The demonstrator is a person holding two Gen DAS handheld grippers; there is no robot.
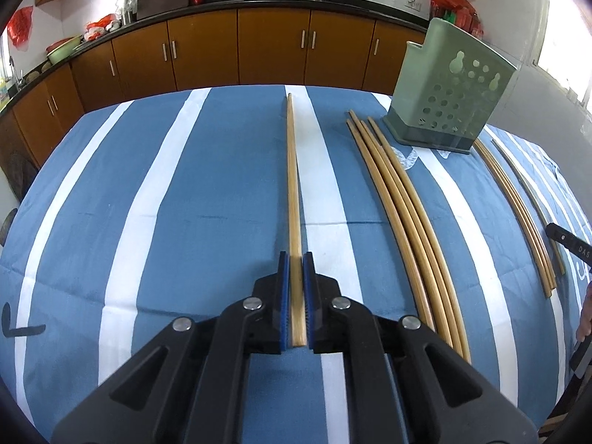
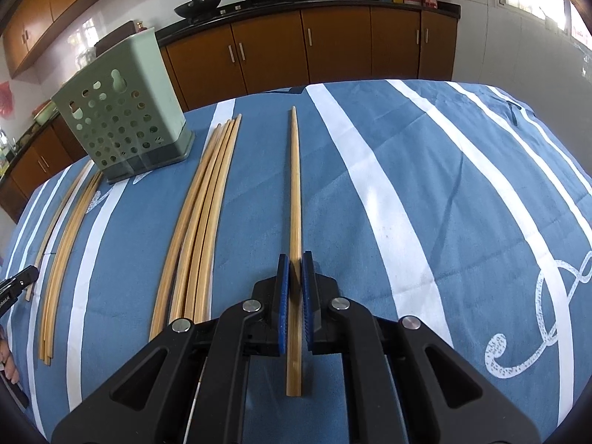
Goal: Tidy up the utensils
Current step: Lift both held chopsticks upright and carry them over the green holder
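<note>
In the left wrist view my left gripper (image 1: 295, 259) is shut on a bamboo chopstick (image 1: 293, 185) that points away over the blue striped cloth. In the right wrist view my right gripper (image 2: 295, 259) is shut on another bamboo chopstick (image 2: 295, 192), also pointing away. A green perforated utensil holder (image 1: 449, 88) stands at the far right in the left view and at the far left in the right view (image 2: 122, 111). A bundle of loose chopsticks (image 1: 399, 203) lies beside it, seen also in the right view (image 2: 201, 199).
More chopsticks (image 1: 518, 211) lie past the holder, seen also in the right view (image 2: 63, 236). The other gripper's tip shows at each view's edge (image 1: 569, 244) (image 2: 16, 279). The table (image 2: 462, 203) has a blue and white striped cloth. Brown kitchen cabinets (image 1: 273, 48) stand behind it.
</note>
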